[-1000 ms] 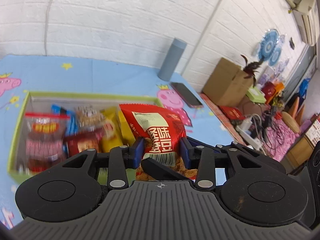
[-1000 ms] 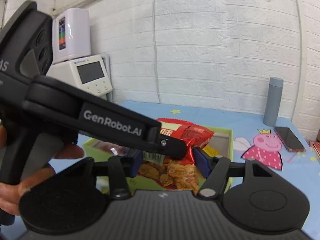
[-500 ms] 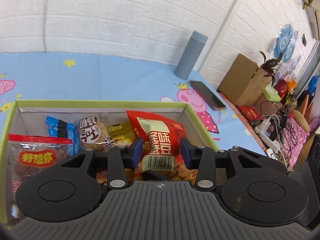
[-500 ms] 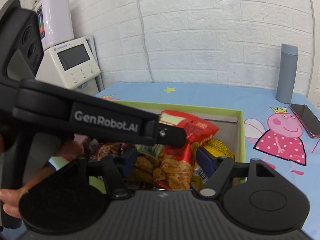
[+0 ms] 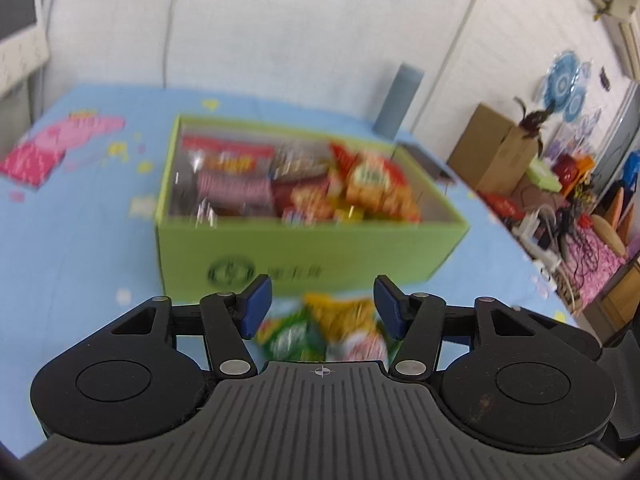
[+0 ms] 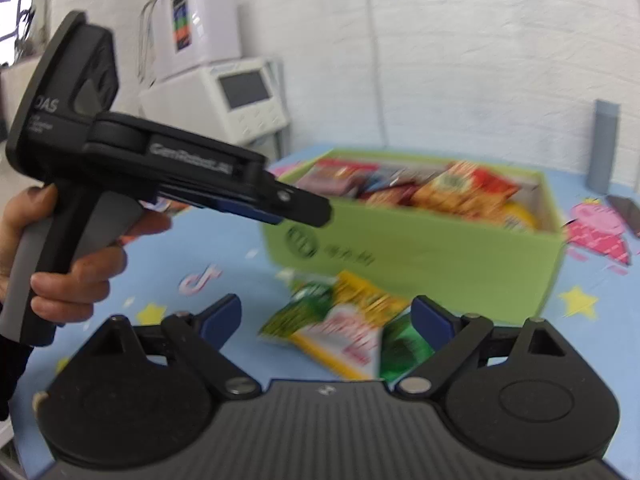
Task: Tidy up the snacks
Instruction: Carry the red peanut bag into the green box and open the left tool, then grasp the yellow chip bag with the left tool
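Though both views are smeared by motion, the green box (image 5: 304,248) is plain to see on the blue cartoon-print counter (image 5: 80,240), open at the top and packed with snack packets. A red-and-orange bag of crisps (image 5: 374,184) lies at its right end on top of the others, with a clear packet with a red strip (image 5: 224,160) at the left end and smaller red and yellow packets (image 5: 308,200) between them; their print is too blurred to read. The box's near wall carries a dark round logo.

Just in front of that wall, outside the box, a small pile of green, yellow and white packets (image 6: 352,332) lies flat on the counter.

The left tongs (image 5: 318,308) hover above that pile; their blue pads have just been opening and now stand moderately apart with nothing gripped. The right tongs (image 6: 326,322) have also just been opening and are spread wide, empty, with the same pile showing in the gap between them. In the right view a hand (image 6: 72,256) grips the left tool's handle, its fingers pointing toward the box.

Behind the box a grey bottle (image 5: 398,102) stands upright near the white brick wall, and a dark phone (image 6: 624,212) lies flat at the counter's right edge. A brown cardboard carton (image 5: 496,152) sits beyond the counter.
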Demonstrator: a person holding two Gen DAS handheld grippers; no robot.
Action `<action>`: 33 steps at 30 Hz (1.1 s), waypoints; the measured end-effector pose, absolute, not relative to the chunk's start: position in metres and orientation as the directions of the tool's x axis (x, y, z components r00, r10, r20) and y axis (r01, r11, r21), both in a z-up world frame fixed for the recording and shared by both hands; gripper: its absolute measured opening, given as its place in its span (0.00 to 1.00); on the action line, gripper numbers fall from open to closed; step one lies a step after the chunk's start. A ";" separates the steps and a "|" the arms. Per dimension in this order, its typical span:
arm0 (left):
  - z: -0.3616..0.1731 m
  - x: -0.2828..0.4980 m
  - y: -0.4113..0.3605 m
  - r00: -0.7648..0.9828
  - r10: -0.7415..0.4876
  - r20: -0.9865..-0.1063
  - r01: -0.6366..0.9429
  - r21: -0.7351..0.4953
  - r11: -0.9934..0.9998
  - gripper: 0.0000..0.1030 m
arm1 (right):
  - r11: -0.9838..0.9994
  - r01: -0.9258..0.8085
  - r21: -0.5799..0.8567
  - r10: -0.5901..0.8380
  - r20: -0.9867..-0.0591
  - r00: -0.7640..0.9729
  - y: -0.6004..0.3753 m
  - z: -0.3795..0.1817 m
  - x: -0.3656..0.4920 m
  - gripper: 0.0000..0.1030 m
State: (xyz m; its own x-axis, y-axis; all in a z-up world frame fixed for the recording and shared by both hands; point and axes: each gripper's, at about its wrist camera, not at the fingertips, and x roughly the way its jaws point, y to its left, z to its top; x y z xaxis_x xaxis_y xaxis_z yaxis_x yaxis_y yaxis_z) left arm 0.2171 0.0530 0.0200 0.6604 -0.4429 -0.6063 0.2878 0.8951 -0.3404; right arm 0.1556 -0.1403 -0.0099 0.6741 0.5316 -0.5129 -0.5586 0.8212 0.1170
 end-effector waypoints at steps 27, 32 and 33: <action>-0.021 0.240 0.012 0.468 -0.555 -0.688 0.346 -0.435 0.831 0.16 | 0.813 -0.518 0.265 0.558 -0.607 0.566 -0.141 -0.044 0.186 0.86; -0.022 0.198 -0.003 0.435 -0.582 -0.687 0.359 -0.460 0.812 0.14 | 0.826 -0.504 0.253 0.542 -0.603 0.585 -0.154 -0.037 0.146 0.88; -0.024 0.187 -0.006 0.428 -0.581 -0.692 0.360 -0.459 0.812 0.13 | 0.829 -0.499 0.253 0.538 -0.608 0.584 -0.158 -0.038 0.134 0.88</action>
